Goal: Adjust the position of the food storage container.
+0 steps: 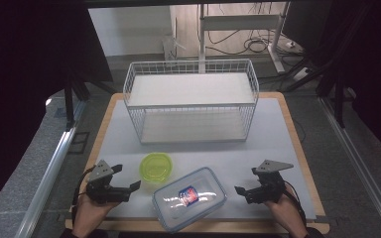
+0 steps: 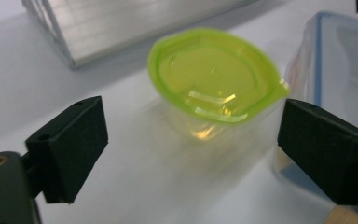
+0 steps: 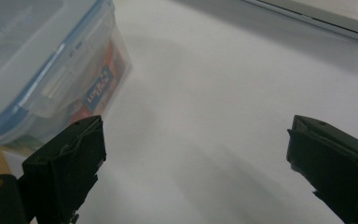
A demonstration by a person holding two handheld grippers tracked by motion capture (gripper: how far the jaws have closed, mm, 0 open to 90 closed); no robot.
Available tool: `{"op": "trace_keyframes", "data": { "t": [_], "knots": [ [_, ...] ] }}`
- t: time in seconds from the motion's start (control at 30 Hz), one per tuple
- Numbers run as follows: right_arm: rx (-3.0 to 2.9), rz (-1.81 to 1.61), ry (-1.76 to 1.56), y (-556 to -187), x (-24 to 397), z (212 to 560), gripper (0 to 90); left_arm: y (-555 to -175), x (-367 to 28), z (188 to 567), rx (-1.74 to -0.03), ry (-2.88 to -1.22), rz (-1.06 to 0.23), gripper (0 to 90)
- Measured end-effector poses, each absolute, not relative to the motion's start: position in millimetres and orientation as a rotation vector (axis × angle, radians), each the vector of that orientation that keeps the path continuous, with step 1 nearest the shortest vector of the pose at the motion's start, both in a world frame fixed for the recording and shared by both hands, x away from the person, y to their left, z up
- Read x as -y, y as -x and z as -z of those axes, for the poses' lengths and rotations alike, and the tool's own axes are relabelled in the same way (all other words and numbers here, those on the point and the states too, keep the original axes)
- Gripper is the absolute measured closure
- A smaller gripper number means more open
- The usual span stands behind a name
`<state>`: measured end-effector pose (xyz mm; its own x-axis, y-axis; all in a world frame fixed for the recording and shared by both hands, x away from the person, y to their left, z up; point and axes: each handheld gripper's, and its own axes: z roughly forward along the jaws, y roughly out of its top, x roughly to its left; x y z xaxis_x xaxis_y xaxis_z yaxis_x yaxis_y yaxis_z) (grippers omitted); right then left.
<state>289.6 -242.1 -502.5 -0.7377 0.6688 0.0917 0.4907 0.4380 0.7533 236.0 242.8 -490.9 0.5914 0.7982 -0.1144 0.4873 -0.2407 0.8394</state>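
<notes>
Both your grippers sit at the near edge of the counter [image 1: 278, 129] with their jaws spread wide and nothing between them. The left gripper [image 1: 129, 191] is lined up on the little green bowl [image 1: 157, 166], which sits just left of and slightly behind the clear lidded box [image 1: 189, 198]; the right gripper [image 1: 243, 191] hangs just right of that box.

If you're going for the bowl first, I'd come in level and close on the body under the rim, not on the floppy lid lip. Watch the right-hand jaw: the box is really close to the bowl on that side, so squeeze gently or you'll nudge it.

The left gripper view is what sells it: you can see the bowl [image 2: 214, 81] has a lid with a small pointed tab facing the box [image 2: 340, 60]. The right gripper view gives you the box's [image 3: 42, 70] side clip and a printed packet inside.

Farther back, the high view has the white wire basket [image 1: 191, 101], standing empty.
</notes>
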Motion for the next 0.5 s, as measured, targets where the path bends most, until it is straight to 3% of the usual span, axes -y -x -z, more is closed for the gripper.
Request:
{"op": "trace_keyframes", "data": {
  "t": [0.23,0.5],
  "knots": [
    [-2.467,-1.16,-1.067,-289,236,505,4.0,-251,-222,474,-0.949,-1.912,-0.398,20.8],
    [-2.515,-1.091,-1.048,-288,232,510,4.0,-271,-193,470,-0.896,-1.969,-0.358,51.8]
  ]
}}
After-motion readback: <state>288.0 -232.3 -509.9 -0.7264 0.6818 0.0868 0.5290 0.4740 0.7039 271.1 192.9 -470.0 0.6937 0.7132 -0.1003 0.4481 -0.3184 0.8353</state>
